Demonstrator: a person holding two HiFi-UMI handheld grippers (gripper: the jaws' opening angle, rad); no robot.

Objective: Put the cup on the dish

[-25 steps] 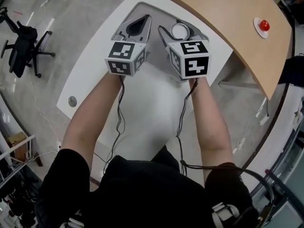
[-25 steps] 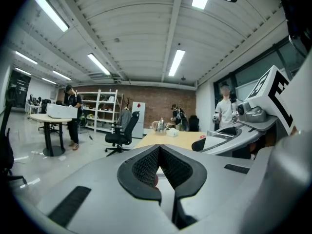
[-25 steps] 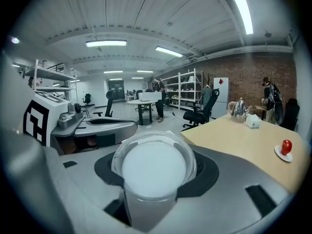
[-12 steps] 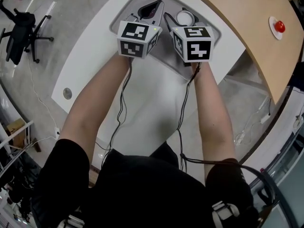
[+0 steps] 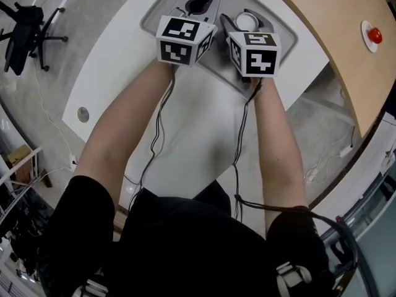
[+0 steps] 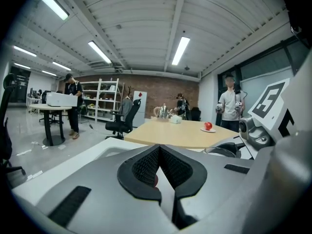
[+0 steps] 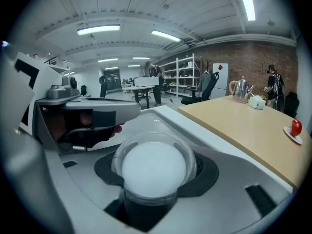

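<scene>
My right gripper [image 7: 154,182] is shut on a clear plastic cup [image 7: 154,168] with a white inside; the cup stands upright between the grey jaws. From the head view the cup [image 5: 246,21] shows just ahead of the right gripper [image 5: 247,25]. My left gripper [image 6: 160,165] is shut, its black pads meeting in a V with nothing held; it hovers beside the right one [image 5: 203,4]. A small white dish [image 5: 369,44] with a red ball on it lies far right on the wooden table [image 5: 322,17]. That dish also shows in the right gripper view [image 7: 293,137].
Both grippers hang over a white curved table [image 5: 117,54] that adjoins the wooden table. A kettle [image 7: 240,88] and a white box stand at the wooden table's far end. An office chair [image 5: 28,30] is on the floor at left. People stand in the background.
Both grippers have moved forward, away from the person's body and higher in the head view, side by side. The cup stays held in the right one.
</scene>
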